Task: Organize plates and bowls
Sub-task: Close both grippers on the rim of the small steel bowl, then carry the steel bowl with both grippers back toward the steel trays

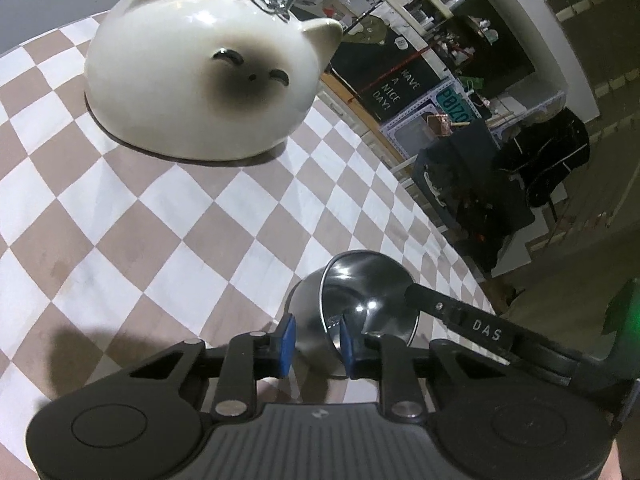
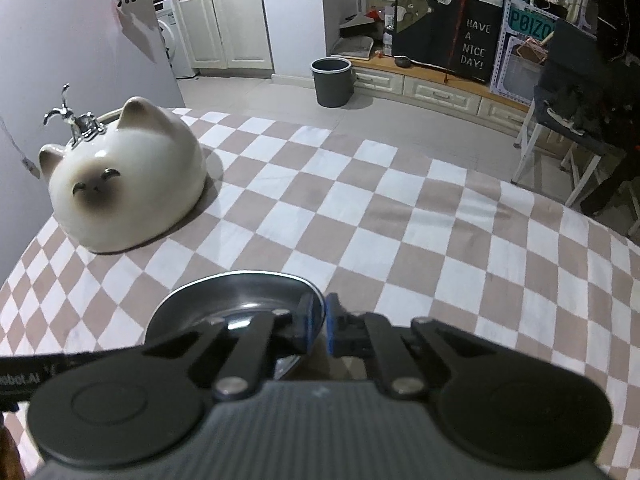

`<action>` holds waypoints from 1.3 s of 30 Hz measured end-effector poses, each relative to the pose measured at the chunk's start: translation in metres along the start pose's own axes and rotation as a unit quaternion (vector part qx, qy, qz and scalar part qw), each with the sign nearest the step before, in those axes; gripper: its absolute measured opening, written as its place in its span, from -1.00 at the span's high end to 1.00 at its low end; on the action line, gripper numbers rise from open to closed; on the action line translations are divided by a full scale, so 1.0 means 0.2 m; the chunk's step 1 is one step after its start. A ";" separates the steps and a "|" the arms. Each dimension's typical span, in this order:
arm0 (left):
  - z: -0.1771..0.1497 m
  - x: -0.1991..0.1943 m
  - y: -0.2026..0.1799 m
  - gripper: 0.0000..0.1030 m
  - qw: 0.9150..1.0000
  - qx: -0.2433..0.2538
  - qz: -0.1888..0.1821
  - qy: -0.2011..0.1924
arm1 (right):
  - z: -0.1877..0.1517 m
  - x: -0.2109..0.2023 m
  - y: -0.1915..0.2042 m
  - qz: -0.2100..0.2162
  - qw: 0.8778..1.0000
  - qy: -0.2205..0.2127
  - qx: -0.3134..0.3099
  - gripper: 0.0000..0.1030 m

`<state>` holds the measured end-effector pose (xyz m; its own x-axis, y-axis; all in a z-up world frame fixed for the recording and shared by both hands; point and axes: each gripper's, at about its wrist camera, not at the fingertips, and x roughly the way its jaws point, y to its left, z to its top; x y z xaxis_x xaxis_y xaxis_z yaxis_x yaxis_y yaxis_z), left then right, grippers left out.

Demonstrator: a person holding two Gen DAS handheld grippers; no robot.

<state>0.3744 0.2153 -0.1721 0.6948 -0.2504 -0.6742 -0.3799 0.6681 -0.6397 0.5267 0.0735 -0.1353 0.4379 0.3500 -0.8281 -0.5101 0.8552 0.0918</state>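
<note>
Counter, left wrist view: left tongs clamp the steel bowl wall near the edge; cat bowl inverted farther back. Right wrist view: right tongs pinch the steel plate rim, plate low on the checkered cloth.

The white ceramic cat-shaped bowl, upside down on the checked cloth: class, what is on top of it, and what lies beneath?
A shiny silver metal figurine appears to stand on the white ceramic cat-shaped bowl. Its rim meets the checked tablecloth, so anything underneath is hidden.
</note>
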 end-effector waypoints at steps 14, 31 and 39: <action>-0.02 -0.05 -0.10 0.72 0.999 0.042 0.004 0.002 | -0.05 -0.19 0.00 0.000 1.000 -0.027 0.014 0.89; -0.25 -0.34 -0.44 0.72 0.991 0.130 -0.038 0.009 | -0.35 -0.67 -0.19 -0.013 0.994 -0.055 0.094 0.88; -0.40 -0.46 -0.57 0.72 0.983 0.167 -0.069 0.017 | -0.55 -0.99 -0.24 -0.020 0.988 -0.089 0.124 0.88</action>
<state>0.3041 0.1067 -0.0669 0.7023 -0.3742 -0.6056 -0.0588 0.8173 -0.5732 0.3823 -0.0787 -0.0369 0.5887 0.3571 -0.7252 -0.3030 0.9292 0.2116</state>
